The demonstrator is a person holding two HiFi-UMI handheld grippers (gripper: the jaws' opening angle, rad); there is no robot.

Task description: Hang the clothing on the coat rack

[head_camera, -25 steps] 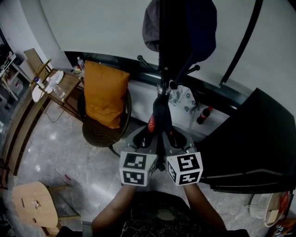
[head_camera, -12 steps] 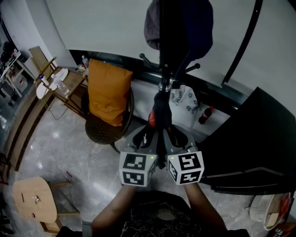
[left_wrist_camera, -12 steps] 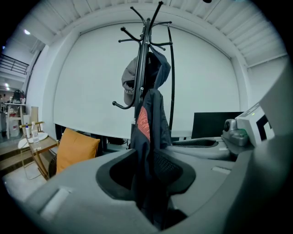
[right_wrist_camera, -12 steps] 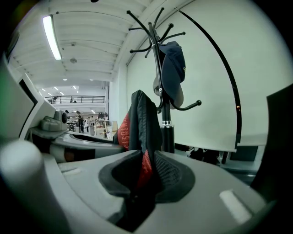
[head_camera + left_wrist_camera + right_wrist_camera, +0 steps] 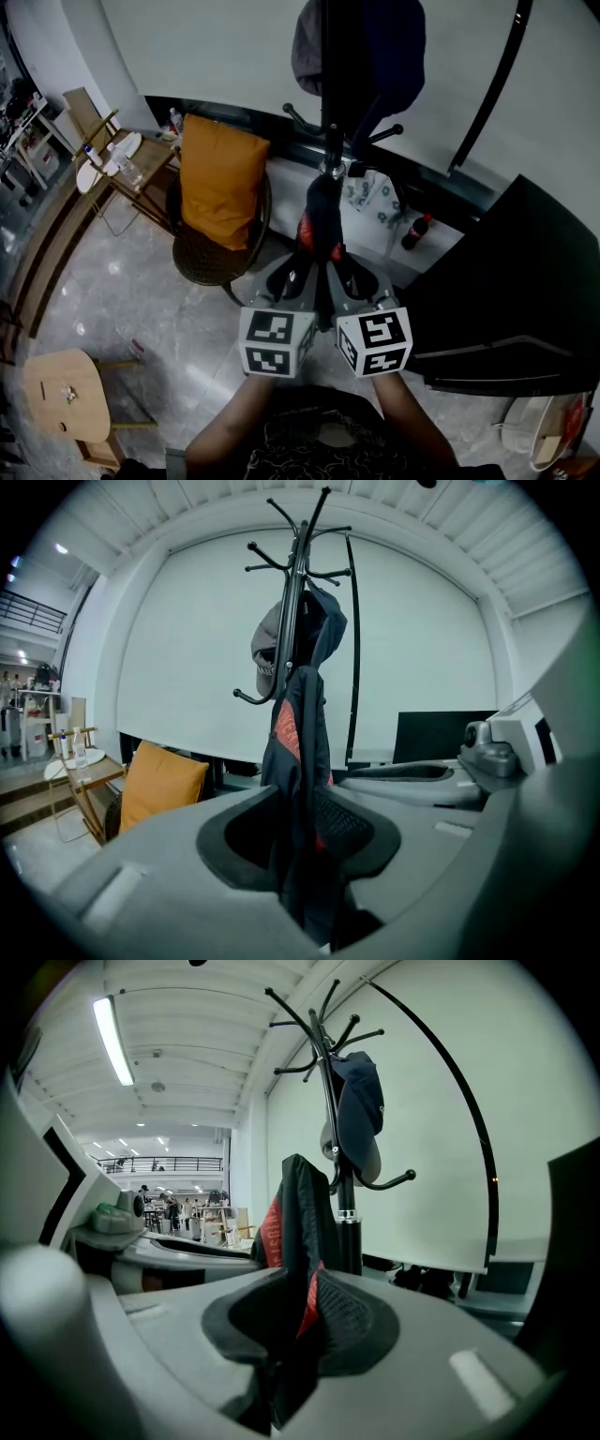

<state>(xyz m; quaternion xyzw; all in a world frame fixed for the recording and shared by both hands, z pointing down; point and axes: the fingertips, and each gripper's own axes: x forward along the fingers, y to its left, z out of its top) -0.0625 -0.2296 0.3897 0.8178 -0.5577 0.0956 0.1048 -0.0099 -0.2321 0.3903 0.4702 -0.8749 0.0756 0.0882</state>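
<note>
- State: the left gripper (image 5: 302,274) and the right gripper (image 5: 345,277) sit side by side, each with its jaws clamped on the lower folds of the dark garment (image 5: 322,223) with red print.
- Location: the garment stands upright from the jaws, directly in front of the coat rack (image 5: 327,141) pole and below the caps. Whether it touches the pole cannot be determined.
- Step in hand, as judged: carry the garment up to a free hook.
- Procedure: maintain both grips until the fabric is over a hook. The cloth is limp and will likely slump if one side lets go early.
- Procedure: aim the top fold or collar at a bare lower hook (image 5: 388,135). Approach from above the hook tip, then lower.
- Procedure: keep clear of the caps. A brush could knock them off the coat rack.
- Procedure: open the jaws only when the hook carries the weight.
- Count, garments held: one.
- Count, grippers: two.
- Count, caps on the coat rack: two, a grey cap (image 5: 304,52) and a dark blue cap (image 5: 398,52).
- Count, bare lower hooks in the head view: two.
- Count, left of the coat rack: one chair with one orange cushion (image 5: 217,192).
</note>
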